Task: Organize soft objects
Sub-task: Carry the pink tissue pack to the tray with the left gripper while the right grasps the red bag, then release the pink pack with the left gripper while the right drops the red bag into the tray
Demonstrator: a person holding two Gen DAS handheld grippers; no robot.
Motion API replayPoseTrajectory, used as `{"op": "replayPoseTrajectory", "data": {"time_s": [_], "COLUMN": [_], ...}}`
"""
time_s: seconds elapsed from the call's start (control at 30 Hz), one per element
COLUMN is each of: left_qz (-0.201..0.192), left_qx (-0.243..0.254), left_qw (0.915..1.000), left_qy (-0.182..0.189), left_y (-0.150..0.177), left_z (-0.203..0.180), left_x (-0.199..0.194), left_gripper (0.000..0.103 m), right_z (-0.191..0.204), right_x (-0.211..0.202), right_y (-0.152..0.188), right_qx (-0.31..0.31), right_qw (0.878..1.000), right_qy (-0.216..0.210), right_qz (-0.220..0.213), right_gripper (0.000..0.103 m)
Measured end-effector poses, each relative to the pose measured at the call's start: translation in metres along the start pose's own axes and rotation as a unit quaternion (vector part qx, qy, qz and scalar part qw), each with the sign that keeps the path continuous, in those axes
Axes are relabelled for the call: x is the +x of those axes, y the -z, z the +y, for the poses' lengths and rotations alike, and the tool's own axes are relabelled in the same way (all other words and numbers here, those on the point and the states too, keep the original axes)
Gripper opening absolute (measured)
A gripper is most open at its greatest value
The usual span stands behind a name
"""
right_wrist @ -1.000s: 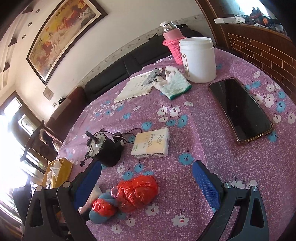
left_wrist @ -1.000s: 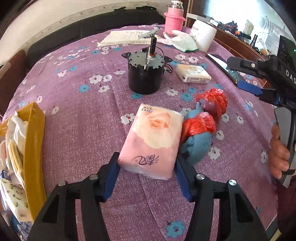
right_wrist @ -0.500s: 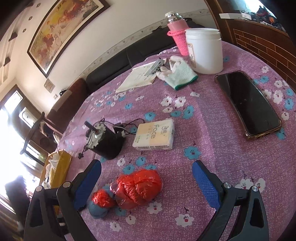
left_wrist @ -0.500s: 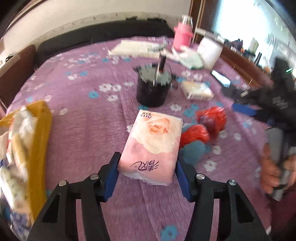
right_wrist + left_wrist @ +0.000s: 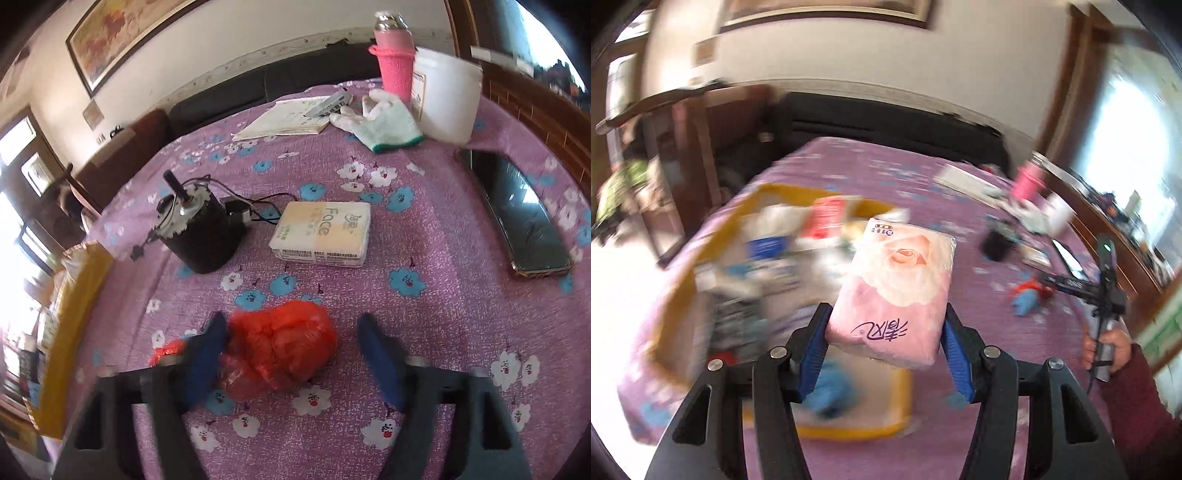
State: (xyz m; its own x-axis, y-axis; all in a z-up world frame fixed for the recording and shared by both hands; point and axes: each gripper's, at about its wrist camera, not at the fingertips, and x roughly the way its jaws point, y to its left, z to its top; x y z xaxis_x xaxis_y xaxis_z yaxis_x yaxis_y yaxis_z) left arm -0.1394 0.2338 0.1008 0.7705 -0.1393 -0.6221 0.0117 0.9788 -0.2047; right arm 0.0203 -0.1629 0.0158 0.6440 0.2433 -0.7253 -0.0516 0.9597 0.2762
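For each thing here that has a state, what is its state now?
Pink tissue pack: held in the air.
Left gripper: shut on it.
Right gripper: jaws closing around the red bag bundle, one side not touching.
Yellow box: open, filled.
Phone: screen dark.

Left gripper (image 5: 884, 341) stays clamped; right gripper (image 5: 291, 354), jaws just closing, angles downward, not yet pinching.

surface: worktop (image 5: 461, 295) under purple flowered cloth | on it: black motor (image 5: 199, 236), tissue pack (image 5: 323, 234), phone (image 5: 517, 214), glove (image 5: 388, 122), papers (image 5: 288, 118), white tub (image 5: 447, 99), pink flask (image 5: 393, 55), red bag bundle (image 5: 284, 343), yellow box (image 5: 81, 295) (at left edge)
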Motion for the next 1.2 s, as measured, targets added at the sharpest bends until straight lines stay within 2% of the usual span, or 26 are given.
{"op": "replayPoseTrajectory", "data": {"time_s": [0.2,0.33,0.43,0.57,0.67,0.8,0.9,1.07,1.2], "left_qz": [-0.013,-0.014,-0.010,0.015,0.042,0.069,0.081,0.056,0.019], "left_qx": [-0.065,-0.078,-0.072,-0.075,-0.085,-0.084,-0.099,-0.099,-0.089], "left_qw": [0.9973,0.9963,0.9967,0.9960,0.9943,0.9912,0.9893,0.9927,0.9950], "left_qy": [-0.031,-0.036,-0.036,-0.045,-0.049,-0.076,-0.070,-0.039,-0.039], "left_y": [0.013,0.010,0.000,-0.024,-0.044,-0.066,-0.069,-0.061,-0.055], "left_z": [0.068,0.087,0.091,0.102,0.112,0.123,0.128,0.121,0.116], "left_x": [-0.029,-0.029,-0.023,0.005,0.034,0.075,0.089,0.068,0.035], "left_gripper": [0.057,0.057,0.057,0.057,0.057,0.059,0.061,0.073,0.081], "right_z": [0.008,0.008,0.023,0.074,0.127,0.200,0.249,0.307,0.327], "right_x": [-0.015,-0.049,-0.073,-0.093,-0.090,-0.074,-0.061,-0.041,-0.022], "right_y": [0.004,-0.003,-0.009,-0.011,-0.001,0.020,0.037,0.063,0.076], "right_qx": [-0.010,0.007,-0.004,-0.049,-0.096,-0.153,-0.195,-0.256,-0.278], "right_qw": [0.999,0.998,0.997,0.996,0.991,0.978,0.966,0.948,0.943], "right_qy": [0.029,0.036,0.027,-0.031,-0.079,-0.140,-0.167,-0.181,-0.173], "right_qz": [-0.014,-0.053,-0.073,-0.070,-0.049,-0.002,0.023,0.046,0.058], "right_gripper": [0.050,0.050,0.050,0.050,0.051,0.051,0.051,0.051,0.055]}}
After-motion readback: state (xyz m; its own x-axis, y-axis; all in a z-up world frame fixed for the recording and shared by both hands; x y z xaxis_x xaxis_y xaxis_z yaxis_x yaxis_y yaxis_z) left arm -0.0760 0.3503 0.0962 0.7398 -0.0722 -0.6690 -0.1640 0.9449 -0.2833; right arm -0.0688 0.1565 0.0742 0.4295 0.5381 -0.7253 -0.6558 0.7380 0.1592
